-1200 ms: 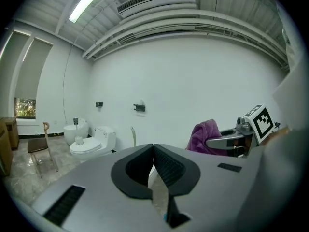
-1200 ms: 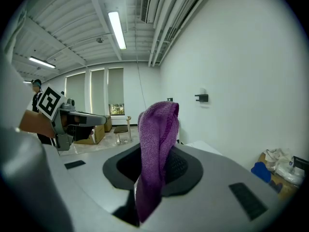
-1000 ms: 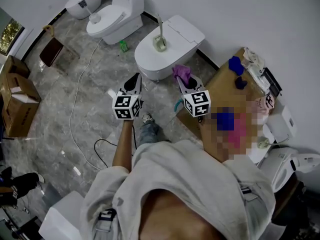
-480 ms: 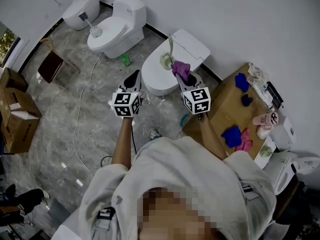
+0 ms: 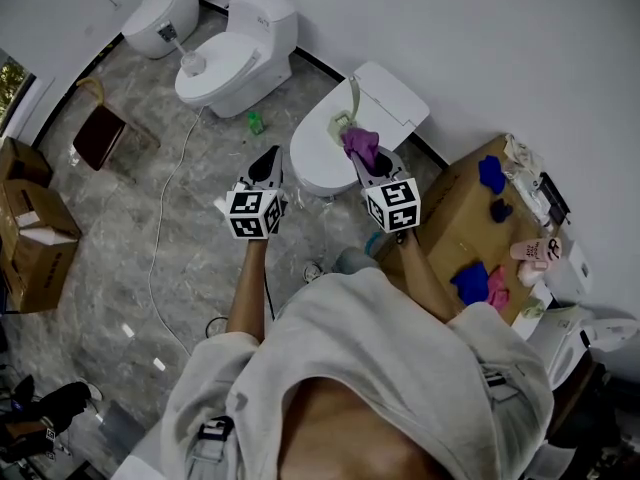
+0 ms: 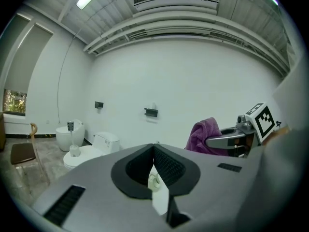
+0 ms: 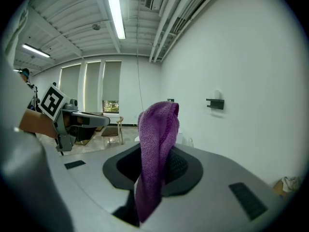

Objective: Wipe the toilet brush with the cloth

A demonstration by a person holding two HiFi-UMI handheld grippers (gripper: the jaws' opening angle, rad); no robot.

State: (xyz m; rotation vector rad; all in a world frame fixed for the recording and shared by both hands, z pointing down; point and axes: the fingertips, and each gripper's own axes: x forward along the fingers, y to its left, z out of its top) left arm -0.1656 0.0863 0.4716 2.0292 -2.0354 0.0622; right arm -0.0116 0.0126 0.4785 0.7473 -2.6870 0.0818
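The toilet brush is stood upright in a pale holder at the rear of the smooth white toilet. A limp, knitted purple cloth is pinched in the right gripper just beside it. The left gripper is closed on nothing. If wiped unsteadied, the thin handle could be tipped over.

The left forearm and right forearm reach toward the toilet. The left gripper hangs just left of its bowl, jaws pressed together, empty. The right gripper, at the bowl's right edge, pinches a purple cloth.
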